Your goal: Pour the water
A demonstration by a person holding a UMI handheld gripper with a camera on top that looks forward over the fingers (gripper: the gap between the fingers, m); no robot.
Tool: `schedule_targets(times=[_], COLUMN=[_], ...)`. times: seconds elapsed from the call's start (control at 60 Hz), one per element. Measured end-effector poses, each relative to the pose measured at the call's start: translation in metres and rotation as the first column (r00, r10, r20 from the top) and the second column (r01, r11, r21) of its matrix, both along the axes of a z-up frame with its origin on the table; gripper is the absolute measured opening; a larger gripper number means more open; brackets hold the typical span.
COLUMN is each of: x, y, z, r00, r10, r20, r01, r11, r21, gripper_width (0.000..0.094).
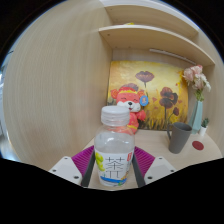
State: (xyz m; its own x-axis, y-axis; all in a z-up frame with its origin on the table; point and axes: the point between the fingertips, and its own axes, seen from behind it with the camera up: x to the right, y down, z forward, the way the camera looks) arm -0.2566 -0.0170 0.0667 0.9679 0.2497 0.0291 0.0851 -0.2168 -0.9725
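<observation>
A clear plastic bottle (114,150) with a white cap and a white-and-yellow label stands upright between my gripper's (113,165) two fingers. Both purple pads (84,157) press against its sides, so the gripper is shut on it. The bottle's base is hidden below the fingers. A dark grey cup (180,137) stands on the desk beyond the fingers, to the right of the bottle.
A plush toy (128,103) in red sits behind the bottle, before a flower painting (160,88). A vase with pink flowers (197,92) stands right of the cup. A wooden shelf (150,35) hangs above. A red coaster (198,146) lies beside the cup.
</observation>
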Motion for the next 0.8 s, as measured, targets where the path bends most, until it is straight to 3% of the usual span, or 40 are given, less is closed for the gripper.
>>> schedule_targets(times=[0.05, 0.167, 0.35, 0.5, 0.65, 0.8], x=[0.000, -0.012, -0.007, -0.006, 0.017, 0.047], y=[0.003, 0.001, 0.012, 0.023, 0.046, 0.081], z=[0.001, -0.001, 0.000, 0.002, 0.028, 0.054], r00=[1.000, 0.999, 0.998, 0.997, 0.967, 0.870], r10=[-0.010, 0.037, -0.011, -0.024, -0.126, -0.211], r20=[-0.014, -0.029, -0.057, -0.077, -0.220, -0.446], r01=[0.010, -0.037, 0.012, 0.022, 0.110, 0.153], r11=[1.000, 0.999, 1.000, 1.000, 0.990, 0.975], r21=[0.013, 0.023, 0.015, -0.022, -0.083, -0.162], gripper_width=[0.0574, 0.0497, 0.0410, 0.0410, 0.0409, 0.0410])
